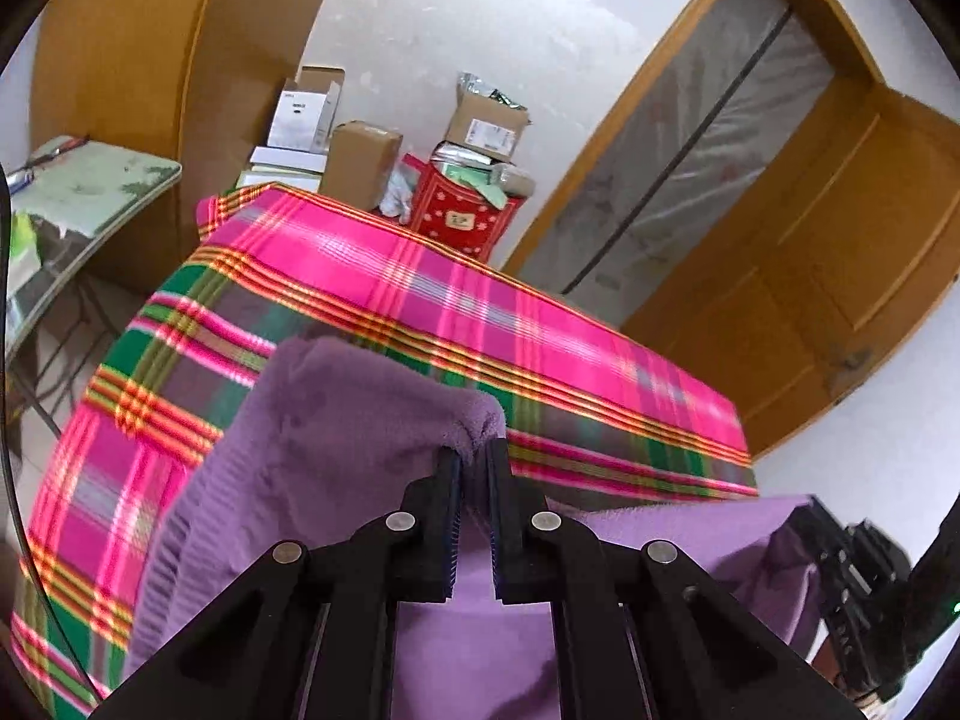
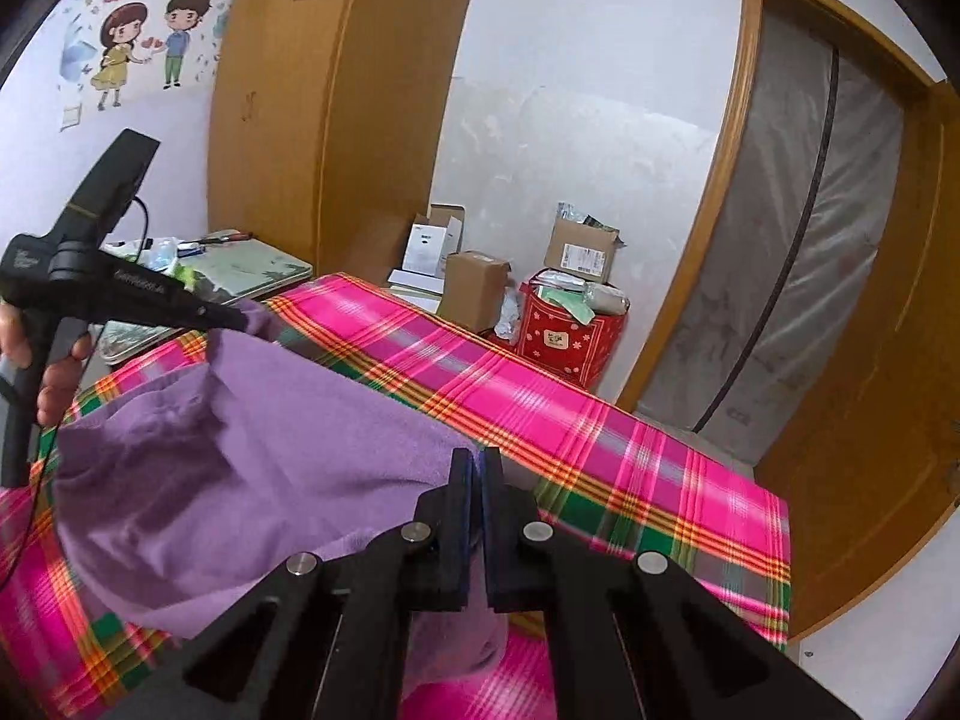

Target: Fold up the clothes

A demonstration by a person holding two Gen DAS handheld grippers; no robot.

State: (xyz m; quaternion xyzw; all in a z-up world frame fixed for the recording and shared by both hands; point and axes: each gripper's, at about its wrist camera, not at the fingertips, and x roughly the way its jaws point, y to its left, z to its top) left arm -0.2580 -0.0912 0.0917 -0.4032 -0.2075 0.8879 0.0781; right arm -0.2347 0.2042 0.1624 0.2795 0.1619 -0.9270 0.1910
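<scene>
Purple garment (image 1: 336, 420) hangs stretched above the plaid tabletop (image 1: 372, 276), both grippers' jaws clamped on its edge, left gripper (image 1: 474, 462) and right gripper (image 2: 477, 468), seemingly ready for folding.

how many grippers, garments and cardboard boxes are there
grippers: 2 (left gripper, right gripper)
garments: 1 (purple garment)
brown cardboard boxes: 2 (closed box, open box)
total: 5

No legible text or labels
</scene>
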